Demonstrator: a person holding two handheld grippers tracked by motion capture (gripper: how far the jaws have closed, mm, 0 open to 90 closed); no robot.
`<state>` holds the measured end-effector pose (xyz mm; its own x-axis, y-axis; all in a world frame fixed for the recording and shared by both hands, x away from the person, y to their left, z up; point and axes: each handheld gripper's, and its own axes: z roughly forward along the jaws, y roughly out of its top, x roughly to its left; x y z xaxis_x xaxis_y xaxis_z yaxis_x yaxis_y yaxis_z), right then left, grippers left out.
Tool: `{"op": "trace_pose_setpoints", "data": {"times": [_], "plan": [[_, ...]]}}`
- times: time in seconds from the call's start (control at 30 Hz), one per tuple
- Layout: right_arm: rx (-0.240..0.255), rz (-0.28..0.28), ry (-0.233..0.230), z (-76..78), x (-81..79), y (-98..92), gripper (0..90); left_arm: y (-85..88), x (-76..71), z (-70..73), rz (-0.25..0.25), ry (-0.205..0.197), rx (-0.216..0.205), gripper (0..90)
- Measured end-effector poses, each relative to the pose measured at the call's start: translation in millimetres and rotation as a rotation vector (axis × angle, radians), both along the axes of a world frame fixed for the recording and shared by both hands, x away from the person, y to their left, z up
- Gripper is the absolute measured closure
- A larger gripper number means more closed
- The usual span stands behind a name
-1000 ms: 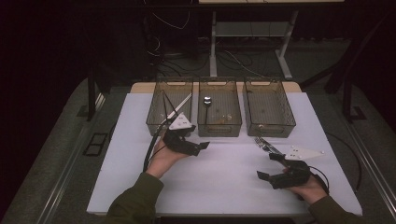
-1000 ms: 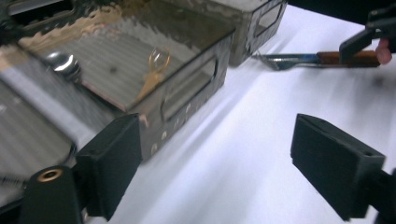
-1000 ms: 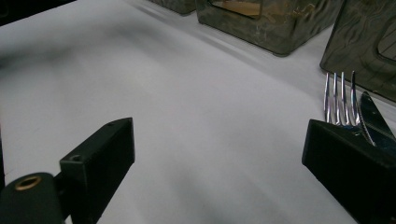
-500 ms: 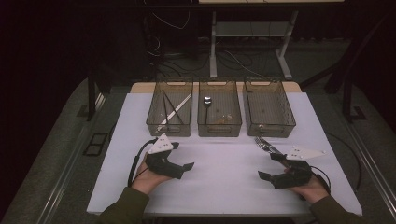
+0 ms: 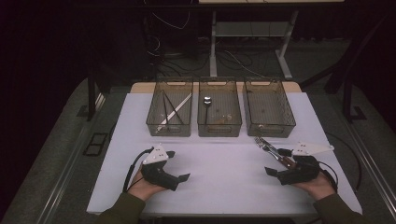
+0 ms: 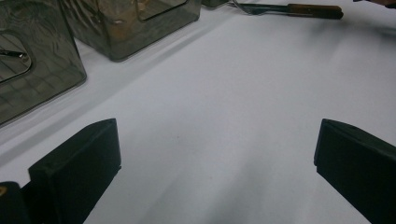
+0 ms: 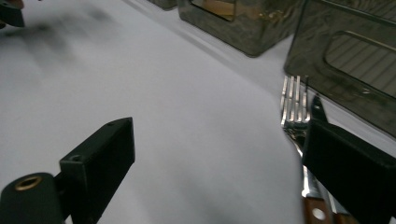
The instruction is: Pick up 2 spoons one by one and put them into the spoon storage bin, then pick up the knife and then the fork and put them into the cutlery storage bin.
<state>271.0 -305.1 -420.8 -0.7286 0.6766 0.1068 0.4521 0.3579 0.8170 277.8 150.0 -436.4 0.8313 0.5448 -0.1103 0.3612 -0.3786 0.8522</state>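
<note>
A: Where is the left gripper (image 5: 180,178) right now?

B: It sits low over the white bench (image 5: 224,186), near the front edge on the left side. A hand holds it from behind.

A: Are its jaws open?

B: Yes, very wide. They have just been opening, and there is nothing between them. In the left gripper view you see bare white bench between the two black jaws.

A: And the right gripper (image 5: 275,165)?

B: It is at the front right of the bench, held by the other hand. Its jaws are wide apart too. They do not hold anything.

A: What is close to it?

B: A fork (image 7: 293,108) with a wooden handle. It lies flat on the bench, right beside one jaw in the right gripper view. There seems to be a second piece of cutlery right next to it, but I cannot tell what it is. The fork's points face the bins.

A: What bins?

B: Three see-through bins stand in a row at the back. The left bin (image 5: 169,113) has long thin sticks in it. The middle bin (image 5: 219,114) has a spoon (image 5: 207,101). The right bin (image 5: 269,109) is just behind the fork, a little apart from it.

A: Are the two grippers close together?

B: No, they are well apart.
</note>
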Motion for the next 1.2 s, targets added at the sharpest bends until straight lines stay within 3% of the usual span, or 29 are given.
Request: {"op": "trace_pose_setpoints", "data": {"times": [0.63,0.7,1.2], "plan": [[-0.054,-0.121,0.025,8.2,7.4,-49.4,17.3,0.1,-0.1,-0.2,0.004,0.001,-0.001,0.8],[-0.055,-0.116,0.03,8.2,7.9,-53.4,25.8,-0.2,-0.1,0.1,0.009,0.0,-0.007,1.2],[-0.136,-0.14,0.113,0.3,16.3,-63.7,55.3,-1.7,0.0,-0.2,-0.002,0.002,0.0,2.1]]}}
